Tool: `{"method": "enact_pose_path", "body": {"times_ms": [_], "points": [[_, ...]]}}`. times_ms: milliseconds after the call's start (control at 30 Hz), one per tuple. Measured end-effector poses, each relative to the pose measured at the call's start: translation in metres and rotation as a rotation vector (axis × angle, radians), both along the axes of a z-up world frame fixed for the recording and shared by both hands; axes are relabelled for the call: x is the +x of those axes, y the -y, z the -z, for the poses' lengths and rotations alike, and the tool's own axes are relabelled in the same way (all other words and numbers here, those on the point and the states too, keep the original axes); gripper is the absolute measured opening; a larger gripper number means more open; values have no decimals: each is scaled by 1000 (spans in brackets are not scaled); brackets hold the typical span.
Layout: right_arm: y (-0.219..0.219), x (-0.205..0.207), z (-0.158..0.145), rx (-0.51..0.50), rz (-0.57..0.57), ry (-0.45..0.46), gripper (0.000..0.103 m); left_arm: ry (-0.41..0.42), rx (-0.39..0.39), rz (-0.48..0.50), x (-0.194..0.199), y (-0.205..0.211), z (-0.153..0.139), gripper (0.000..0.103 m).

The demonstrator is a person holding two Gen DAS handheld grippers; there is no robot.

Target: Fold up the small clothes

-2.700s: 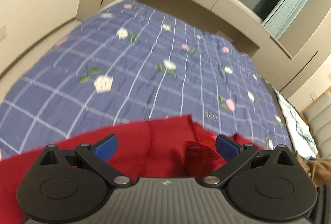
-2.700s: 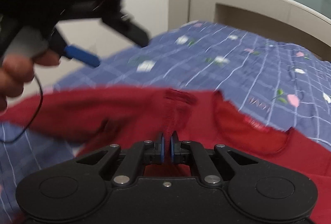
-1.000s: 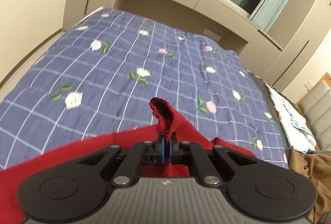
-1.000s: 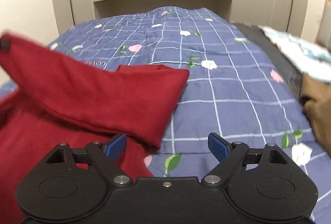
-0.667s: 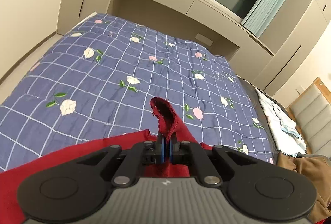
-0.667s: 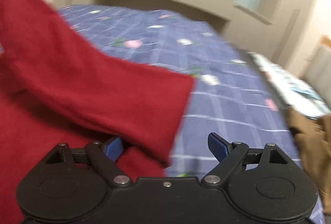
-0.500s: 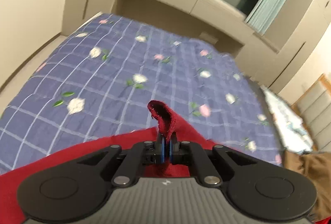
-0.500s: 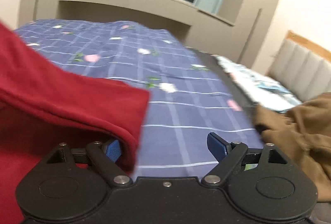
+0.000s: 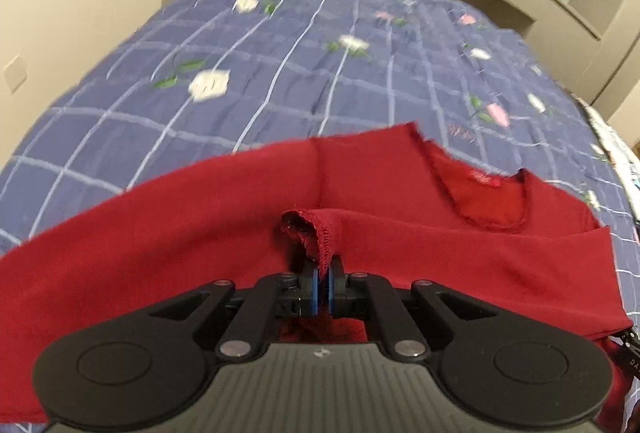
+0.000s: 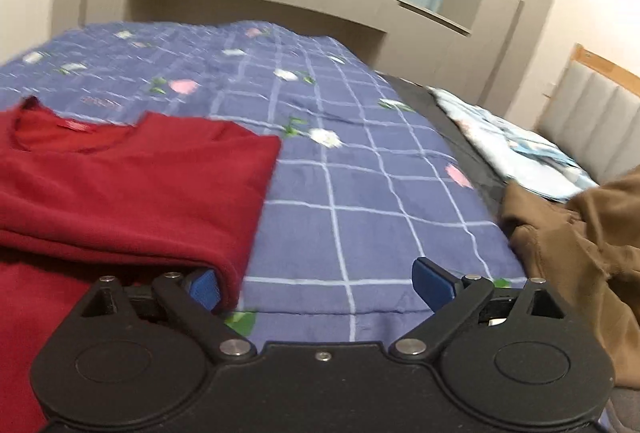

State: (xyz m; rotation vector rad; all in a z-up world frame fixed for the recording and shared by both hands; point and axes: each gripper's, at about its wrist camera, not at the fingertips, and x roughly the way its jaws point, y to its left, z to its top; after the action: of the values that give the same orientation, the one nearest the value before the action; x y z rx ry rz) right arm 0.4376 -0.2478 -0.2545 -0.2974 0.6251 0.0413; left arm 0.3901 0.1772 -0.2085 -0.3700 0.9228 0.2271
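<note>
A red shirt (image 9: 224,209) lies on the blue checked bedspread (image 9: 304,45), its neckline (image 9: 484,201) toward the far right. My left gripper (image 9: 324,283) is shut on a bunched hem edge of the shirt, low over the cloth. In the right wrist view the red shirt (image 10: 132,185) lies folded at the left, with its folded edge beside the left blue pad. My right gripper (image 10: 316,285) is open and empty, just above the bedspread (image 10: 360,193).
A brown garment (image 10: 576,233) is heaped at the right edge of the bed. A pale blue patterned cloth (image 10: 512,149) lies beyond it. A padded headboard (image 10: 592,113) stands at the far right. Beige wall units and a window run behind the bed.
My left gripper has come down with the held hem, so the shirt lies spread under it. My right gripper has stayed open and moved right, and the red fold has settled flat.
</note>
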Motion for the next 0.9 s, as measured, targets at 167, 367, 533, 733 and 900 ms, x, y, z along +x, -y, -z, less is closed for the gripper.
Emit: {"method": "enact_pose_path", "body": {"times_ms": [167,367,533,733,900], "points": [[-3,-4,-5,-12,-48,-2,96,95,101,73,0,4,-31,4],[-13,-5,-4,-23,-56,-16,96,5,94,86,10,-4,-9,5],[1,-22,-23,43,-152,-40,99,-14,7,20,4,-16,7,17],[-9,-9,-42,1,-160,31,102,-22,48,3,-5,-17,-2,59],[-28,41,-6,-104,-143,1,102,-124,117,7,-1,-16,8,69]]}}
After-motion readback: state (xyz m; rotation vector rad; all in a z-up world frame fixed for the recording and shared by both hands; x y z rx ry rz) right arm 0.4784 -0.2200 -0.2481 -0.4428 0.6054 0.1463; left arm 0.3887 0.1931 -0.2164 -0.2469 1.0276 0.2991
